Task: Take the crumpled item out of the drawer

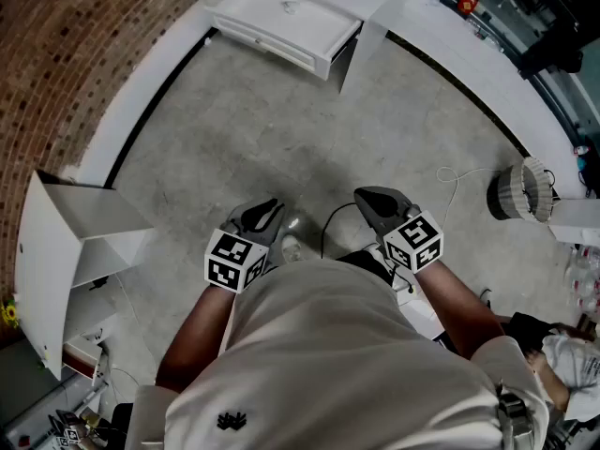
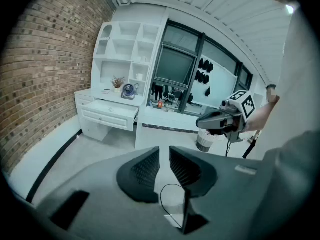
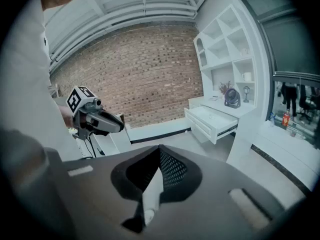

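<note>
**Close the distance first, then open wide over the drawer**

The drawer (image 1: 274, 41) stands pulled out at the upper middle of the head view, well apart from both tools, with bare grey floor (image 1: 281, 148) in between. A small pale speck (image 1: 291, 7) lies on its white bottom. It is probably the crumpled item, but it is too small to make out.

Both tools hang close to the person's body at the lower middle of that view. The left gripper (image 2: 164, 151) has its jaws only a narrow slit apart with nothing between them. The right gripper (image 3: 160, 149) has its tips meeting and is also empty. Both point somewhat downward at the floor, not at the drawer.

The step in hand looks like the approach, and no reach is possible from here:

- Walk up until the drawer sits low in the head view, right under the tools.
- Spread the jaws of the working gripper fully before they cross the drawer's front rim, since a crumpled thing is bulky and springy.
- Come down from above, not over the front panel, so the jaws do not knock the rim or push the drawer shut.
- Straddle the item's thickest part, close gently until it stops yielding, then lift straight up.
- Keep the spare gripper off to the side, or rest it on the drawer front if the drawer wants to slide.
</note>
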Tool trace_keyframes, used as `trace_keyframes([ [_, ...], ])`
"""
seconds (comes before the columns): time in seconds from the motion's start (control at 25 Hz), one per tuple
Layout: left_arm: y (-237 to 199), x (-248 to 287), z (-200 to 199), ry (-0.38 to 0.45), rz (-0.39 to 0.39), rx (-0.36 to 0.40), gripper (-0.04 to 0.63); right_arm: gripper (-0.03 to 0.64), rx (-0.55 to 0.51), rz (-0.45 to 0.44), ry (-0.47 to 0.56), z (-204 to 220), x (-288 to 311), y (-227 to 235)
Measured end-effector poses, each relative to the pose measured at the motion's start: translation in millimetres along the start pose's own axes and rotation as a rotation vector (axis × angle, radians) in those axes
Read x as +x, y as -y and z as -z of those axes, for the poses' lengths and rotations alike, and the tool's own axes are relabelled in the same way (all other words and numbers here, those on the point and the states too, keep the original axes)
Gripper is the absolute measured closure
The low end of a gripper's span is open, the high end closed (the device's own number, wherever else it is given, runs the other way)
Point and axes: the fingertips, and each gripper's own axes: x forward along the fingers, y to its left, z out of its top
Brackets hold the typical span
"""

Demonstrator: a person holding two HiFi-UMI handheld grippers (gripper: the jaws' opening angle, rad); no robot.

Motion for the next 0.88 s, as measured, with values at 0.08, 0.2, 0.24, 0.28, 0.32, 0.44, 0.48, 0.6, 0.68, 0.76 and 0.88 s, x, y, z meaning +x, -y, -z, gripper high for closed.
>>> trace_keyframes([
  [0.08,-13.0,-9.1,-0.3,0.019,0.001,-0.004,0.516,0.606,-0.01,-0.006,-0.004,-3.6,12.7,-13.8],
  [0.2,-37.4,-18.4,-1.7,0.035,-0.008,0.0,0.499,0.606,-0.025,-0.015,-0.003,-11.1,32.1,-30.7],
  [0.24,-46.9,-19.1,-2.9,0.037,-0.012,0.002,0.489,0.606,-0.027,-0.015,-0.003,-13.7,38.3,-34.3],
  [0.28,-55.2,-18.6,-4.0,0.038,-0.015,0.002,0.482,0.606,-0.027,-0.016,-0.005,-14.9,43.4,-37.1],
  [0.32,-61.4,-17.0,-4.6,0.04,-0.015,-0.003,0.473,0.606,-0.025,-0.018,-0.011,-14.2,47.1,-39.1],
  [0.44,-77.4,-3.5,-12.0,0.046,-0.006,-0.018,0.447,0.606,-0.011,-0.023,-0.03,-9.8,56.3,-33.8],
  [0.48,-84.7,4.0,-17.0,0.048,-0.001,-0.023,0.44,0.606,-0.007,-0.025,-0.035,-9.8,61.5,-28.3],
  [0.6,-111.8,28.7,-32.5,0.044,0.017,-0.039,0.411,0.604,0.0,-0.041,-0.047,-14.9,86.6,-8.9],
  [0.68,-134.4,43.8,-45.8,0.044,0.02,-0.051,0.391,0.604,0.006,-0.063,-0.04,-26.7,110.3,7.6],
  [0.76,-156.4,60.6,-63.0,0.038,0.017,-0.066,0.383,0.603,0.006,-0.082,-0.019,-47.8,132.0,29.0],
  [0.88,-185.2,91.5,-96.4,0.006,-0.002,-0.047,0.394,0.603,-0.011,-0.091,0.02,-83.6,156.5,70.9],
])
